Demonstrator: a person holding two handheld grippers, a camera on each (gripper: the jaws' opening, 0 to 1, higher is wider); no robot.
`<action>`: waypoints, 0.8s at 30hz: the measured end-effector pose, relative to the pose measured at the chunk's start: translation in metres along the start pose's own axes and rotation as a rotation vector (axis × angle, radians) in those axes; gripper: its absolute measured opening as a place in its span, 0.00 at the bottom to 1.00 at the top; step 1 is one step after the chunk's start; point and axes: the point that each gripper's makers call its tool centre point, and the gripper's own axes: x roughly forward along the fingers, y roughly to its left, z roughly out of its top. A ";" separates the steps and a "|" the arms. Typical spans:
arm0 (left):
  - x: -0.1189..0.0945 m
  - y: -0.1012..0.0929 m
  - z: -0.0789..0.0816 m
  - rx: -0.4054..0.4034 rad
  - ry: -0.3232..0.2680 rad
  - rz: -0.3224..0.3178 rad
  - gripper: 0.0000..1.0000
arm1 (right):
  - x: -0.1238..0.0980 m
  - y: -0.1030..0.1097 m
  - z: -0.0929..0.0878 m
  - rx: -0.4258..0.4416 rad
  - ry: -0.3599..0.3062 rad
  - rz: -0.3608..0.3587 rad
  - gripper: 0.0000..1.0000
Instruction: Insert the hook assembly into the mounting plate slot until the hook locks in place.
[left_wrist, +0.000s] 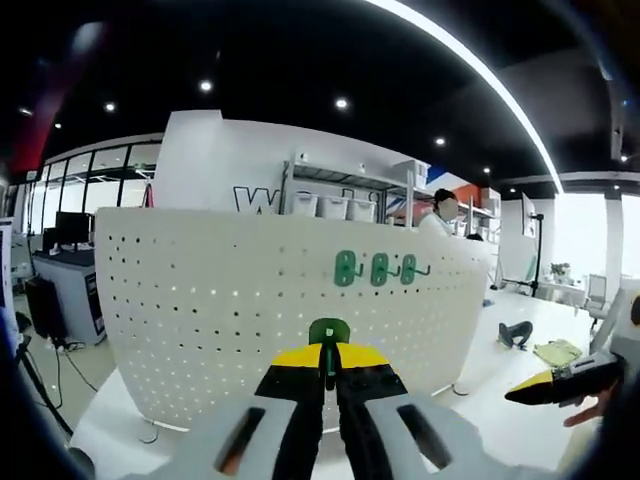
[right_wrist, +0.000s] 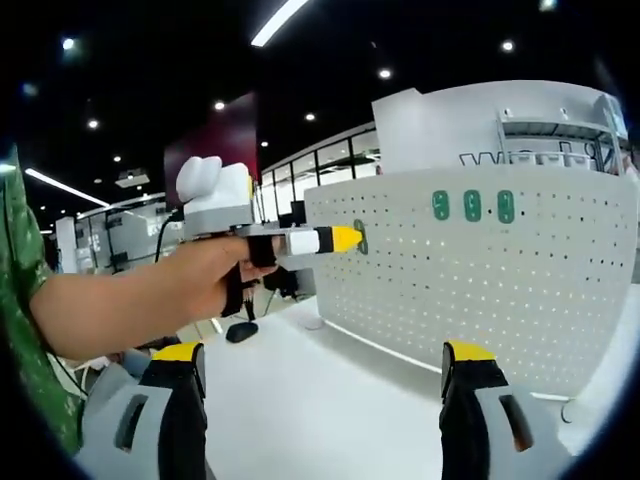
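Observation:
The white pegboard mounting plate (left_wrist: 210, 300) stands upright on the table. Three green hooks (left_wrist: 379, 268) hang in a row near its top. My left gripper (left_wrist: 329, 352) is shut on a green hook assembly (left_wrist: 328, 332), held a little in front of the plate and below that row. In the right gripper view, a hand holds the left gripper (right_wrist: 345, 239) with the green hook assembly (right_wrist: 360, 237) at the left edge of the pegboard (right_wrist: 500, 290), left of the three hung hooks (right_wrist: 472, 206). My right gripper (right_wrist: 325, 365) is open, holds nothing, and hangs back from the plate; it also shows as the right gripper (left_wrist: 560, 380).
The white table (right_wrist: 320, 400) carries the plate. A black object (left_wrist: 515, 333) and a yellowish cloth (left_wrist: 558, 351) lie to the right. A person (left_wrist: 445, 210) stands behind by shelves (left_wrist: 340, 195). A desk with monitors (left_wrist: 70, 235) is at the left.

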 end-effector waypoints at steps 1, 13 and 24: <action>0.003 0.000 0.003 -0.005 -0.005 0.006 0.03 | 0.000 0.000 0.000 -0.001 0.000 0.000 1.00; 0.033 -0.002 0.024 0.013 -0.029 0.052 0.03 | 0.000 -0.010 -0.002 0.011 0.000 -0.013 1.00; 0.064 0.001 0.048 0.013 -0.039 0.090 0.03 | 0.000 -0.018 -0.006 0.025 0.004 -0.021 1.00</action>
